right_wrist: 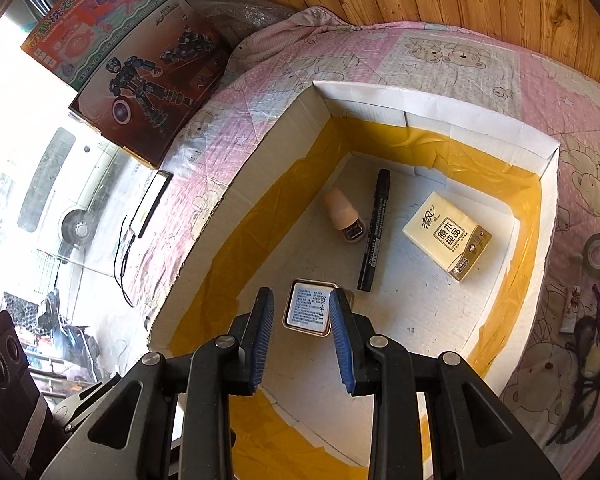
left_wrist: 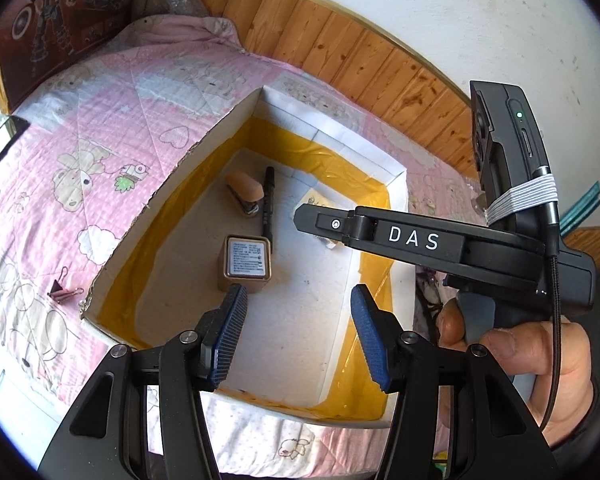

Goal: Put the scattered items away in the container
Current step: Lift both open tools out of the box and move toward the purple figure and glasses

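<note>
Centre frame, one cardboard box (right_wrist: 480, 120) holds one square tin (right_wrist: 309, 312), marker (right_wrist: 374, 230), stapler (right_wrist: 346, 218), tissue pack (right_wrist: 446, 236); left gripper (left_wrist: 298, 332) and right gripper (right_wrist: 302, 342) both spread, empty.

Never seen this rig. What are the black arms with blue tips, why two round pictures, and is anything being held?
No robot here: a person carries a hand-held two-finger gripper in each hand, each with a fisheye camera looking along its fingers, hence the two round pictures.

The left wrist view shows the left gripper, open and empty, with the person's hand holding the other tool, marked DAS.

The right wrist view shows the right gripper, its blue pads apart with nothing between them.

Both look down into a white cardboard box with yellow tape on a pink quilted bedspread. Inside lie a square gold tin, black marker pen, beige stapler and yellow tissue pack. A pink binder clip is still outside.
</note>
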Available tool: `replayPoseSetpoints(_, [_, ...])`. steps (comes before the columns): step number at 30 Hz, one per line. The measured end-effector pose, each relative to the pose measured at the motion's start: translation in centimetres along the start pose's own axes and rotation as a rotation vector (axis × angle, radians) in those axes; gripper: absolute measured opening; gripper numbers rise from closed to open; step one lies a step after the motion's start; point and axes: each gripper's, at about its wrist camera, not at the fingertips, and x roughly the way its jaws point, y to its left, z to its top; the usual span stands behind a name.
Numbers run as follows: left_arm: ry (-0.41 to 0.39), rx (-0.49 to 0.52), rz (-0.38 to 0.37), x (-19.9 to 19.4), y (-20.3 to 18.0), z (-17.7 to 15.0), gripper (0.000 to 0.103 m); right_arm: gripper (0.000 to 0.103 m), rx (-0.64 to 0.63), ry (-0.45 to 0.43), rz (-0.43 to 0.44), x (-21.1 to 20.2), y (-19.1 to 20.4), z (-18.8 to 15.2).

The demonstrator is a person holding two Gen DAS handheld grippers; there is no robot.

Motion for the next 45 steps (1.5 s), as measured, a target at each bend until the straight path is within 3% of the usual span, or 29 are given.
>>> replayPoseSetpoints(13, [-0.061,0.079,0.056,-2.6,-2.7,-1.9,0.057,0.031,-0.045,-0.053,0.024,-3.2,0.5,-3.3])
replayPoseSetpoints(45, [-0.064,0.121,0.072,-5.0,-7.4,-7.5,0.057,0.037,-0.065,-0.228,0.108,-10.4,-1.4,-11.7])
